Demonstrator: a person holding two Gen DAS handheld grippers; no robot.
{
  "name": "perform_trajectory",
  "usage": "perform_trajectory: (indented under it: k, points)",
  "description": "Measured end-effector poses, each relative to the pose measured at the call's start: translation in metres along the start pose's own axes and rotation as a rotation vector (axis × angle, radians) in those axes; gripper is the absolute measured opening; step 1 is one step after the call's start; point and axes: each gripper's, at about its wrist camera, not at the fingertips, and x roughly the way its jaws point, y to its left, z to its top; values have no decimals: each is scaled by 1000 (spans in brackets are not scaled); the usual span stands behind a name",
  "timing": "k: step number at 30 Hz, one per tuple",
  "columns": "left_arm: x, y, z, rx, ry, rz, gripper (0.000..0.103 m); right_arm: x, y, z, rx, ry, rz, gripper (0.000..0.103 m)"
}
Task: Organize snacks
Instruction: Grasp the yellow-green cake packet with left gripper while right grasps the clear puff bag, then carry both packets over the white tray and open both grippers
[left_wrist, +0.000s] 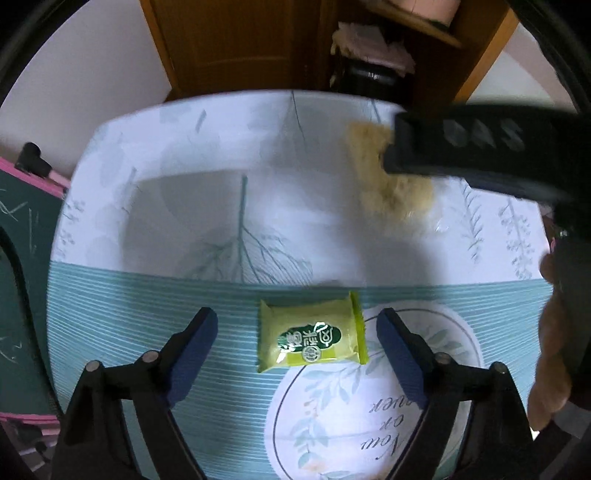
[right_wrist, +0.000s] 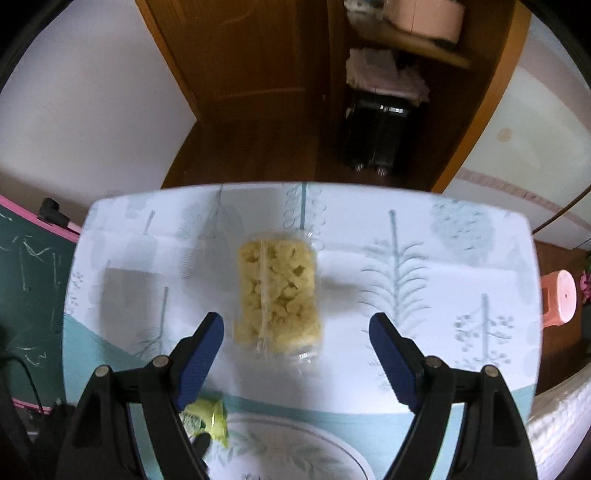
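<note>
1. The left gripper (left_wrist: 299, 341) is pointing steeply down over the table (left_wrist: 147, 295), its jaws standing wide apart and gripping nothing.
2. A green snack packet (left_wrist: 310, 332) is lying flat on the striped teal part of the tablecloth, between the two blue pads (left_wrist: 192, 354) without touching either one.
3. The right gripper (right_wrist: 295, 354) is also hanging over the table with its jaws spread wide and nothing clamped.
4. A clear bag of pale yellow puffed snacks (right_wrist: 279, 291) is lying lengthwise on the white leaf-printed part of the cloth, just ahead of the right gripper's pads (right_wrist: 201, 362) and apart from both.
5. In the right wrist view, the green packet is peeking out at the lower left, behind the left-hand finger.
6. In the left wrist view, the right gripper's dark body is crossing the upper right, partly covering the yellow snack bag.
</note>
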Motion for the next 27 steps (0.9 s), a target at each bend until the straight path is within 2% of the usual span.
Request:
perform_trajectory:
  k: [5, 8, 10, 11, 16, 19, 24, 27]
  points:
    - [19, 3, -3, -26, 46, -4, 80, 30, 5, 2, -15, 68, -7, 79]
    - [23, 5, -5, -37, 50, -13, 80, 35, 5, 0, -19, 69, 8, 72]
    - [23, 4, -7, -25, 47, -2, 77, 31, 5, -3, -32, 59, 33, 60]
    - [23, 2, -8, -12, 44, 12, 75, 28, 3, -6, -33, 60, 25, 58]
    - [21, -2, -11, 25, 29, 17, 56, 18, -11, -23, -31, 63, 9, 56]
    - [21, -5, -12, 31, 26, 15, 52, 12, -23, -33, -12, 64, 17, 56]
    - [15, -1, -18, 43, 23, 23, 51, 4, -36, -48, 21, 61, 25, 55]
    - [0, 2, -19, 48, -5, 34, 50, 0, -38, -56, 32, 60, 29, 54]
